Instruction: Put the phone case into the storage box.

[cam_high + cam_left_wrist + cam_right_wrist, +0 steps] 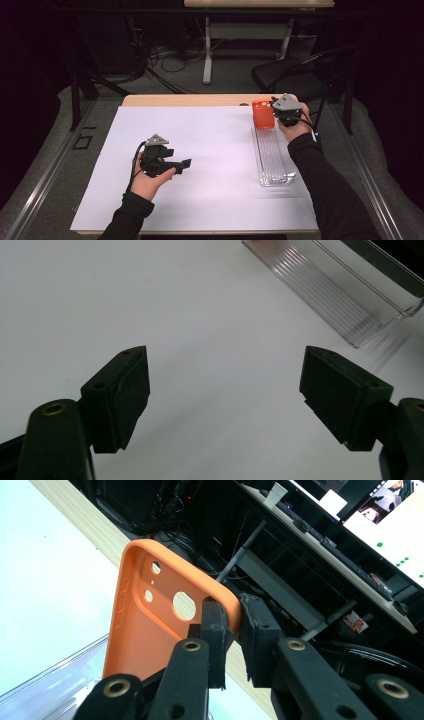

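An orange phone case (263,114) stands upright at the far end of a clear plastic tray (273,157) on the right of the table. My right gripper (278,111) is shut on the case's edge. In the right gripper view the two black jaws pinch the rim of the orange phone case (150,625), whose camera holes show, and my right gripper (232,625) holds it above the tray's end. My left gripper (186,164) rests low over the white sheet at centre left, open. In the left gripper view my left gripper (225,375) has bare white sheet between its jaws.
A white sheet (210,150) covers most of the wooden table (200,100). The clear tray (340,290) shows at the upper right of the left gripper view. Behind the table stand a black chair (295,75), a white desk frame (207,50) and floor cables.
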